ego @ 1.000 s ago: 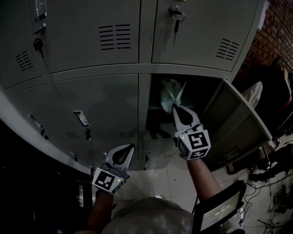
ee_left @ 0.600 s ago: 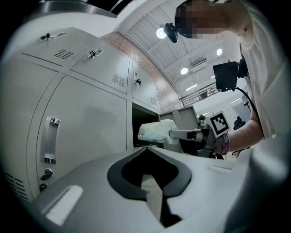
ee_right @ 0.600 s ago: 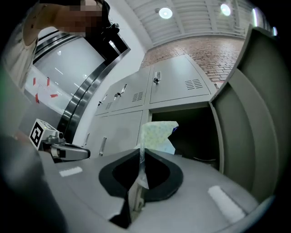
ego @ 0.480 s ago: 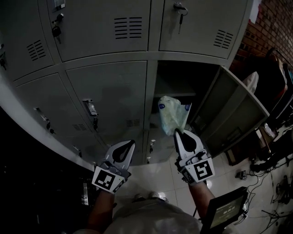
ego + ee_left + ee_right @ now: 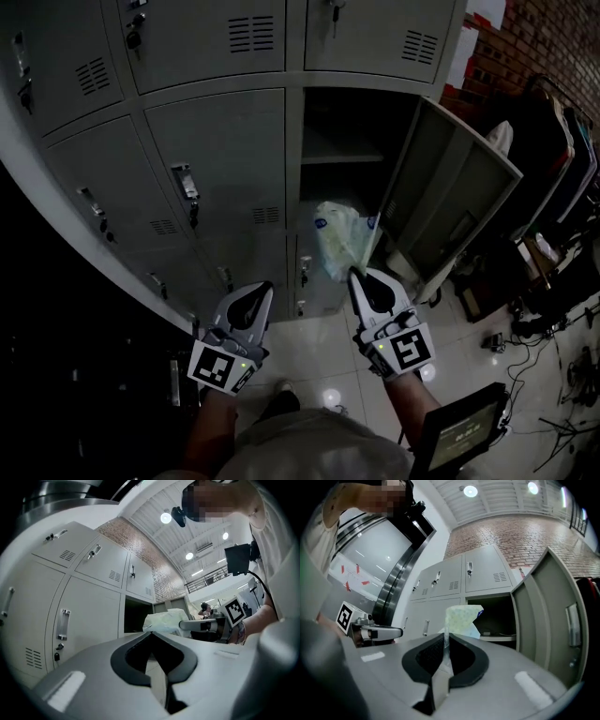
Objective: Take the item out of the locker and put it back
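Observation:
A pale green plastic bag (image 5: pixel 341 240) hangs out in front of the lockers, below the open compartment (image 5: pixel 345 141). My right gripper (image 5: pixel 354 274) is shut on the bag's lower edge; in the right gripper view the thin film (image 5: pixel 461 618) rises from between the closed tips of that gripper (image 5: pixel 445 634). The compartment's grey door (image 5: pixel 452 192) stands swung out to the right. My left gripper (image 5: pixel 260 289) is level with the right one, a hand's width to its left, shut with nothing in it (image 5: pixel 151 633). From it I see the bag (image 5: pixel 164 619) beside the open compartment.
Closed grey locker doors (image 5: pixel 220 159) with handles and keys fill the left and top. A brick wall (image 5: pixel 525 42), dark bags (image 5: pixel 553 159) and cables (image 5: pixel 562 375) crowd the right. A small screen (image 5: pixel 459 436) hangs at the person's waist. White tiled floor (image 5: pixel 323 352) lies below.
Both grippers have drawn back from the lockers. The bag has come out of the open compartment with the right gripper and now hangs lower, in front of the bottom doors.

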A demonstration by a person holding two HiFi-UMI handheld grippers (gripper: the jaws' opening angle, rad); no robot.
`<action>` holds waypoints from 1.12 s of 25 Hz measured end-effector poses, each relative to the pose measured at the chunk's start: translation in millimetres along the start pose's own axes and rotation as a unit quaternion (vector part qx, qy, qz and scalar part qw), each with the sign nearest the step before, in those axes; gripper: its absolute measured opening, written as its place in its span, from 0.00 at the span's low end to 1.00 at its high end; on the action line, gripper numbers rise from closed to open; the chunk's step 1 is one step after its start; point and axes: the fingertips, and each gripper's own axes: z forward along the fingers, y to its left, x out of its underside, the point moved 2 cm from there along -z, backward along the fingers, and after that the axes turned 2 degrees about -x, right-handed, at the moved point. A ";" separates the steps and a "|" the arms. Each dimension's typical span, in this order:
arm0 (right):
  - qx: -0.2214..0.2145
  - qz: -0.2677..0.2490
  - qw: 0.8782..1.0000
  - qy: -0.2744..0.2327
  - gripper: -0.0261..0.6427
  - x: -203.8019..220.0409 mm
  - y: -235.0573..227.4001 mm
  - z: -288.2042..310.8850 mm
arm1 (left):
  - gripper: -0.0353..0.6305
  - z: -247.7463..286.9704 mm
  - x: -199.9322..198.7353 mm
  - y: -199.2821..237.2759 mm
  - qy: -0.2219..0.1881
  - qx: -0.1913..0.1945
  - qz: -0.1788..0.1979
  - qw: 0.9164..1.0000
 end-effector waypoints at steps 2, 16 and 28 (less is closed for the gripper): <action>-0.016 -0.004 1.000 -0.004 0.04 -7.5 16.9 -30.9 | 0.05 -20.3 -4.6 -31.9 -0.001 -0.004 0.001 1.000; -0.086 0.017 0.996 0.009 0.04 -33.5 112.4 -235.2 | 0.05 -150.0 -28.4 -227.1 0.015 -0.054 -0.006 0.998; -0.058 0.031 0.998 0.013 0.04 -45.9 138.8 -271.4 | 0.04 -183.2 -44.7 -243.1 0.034 -0.034 -0.006 0.999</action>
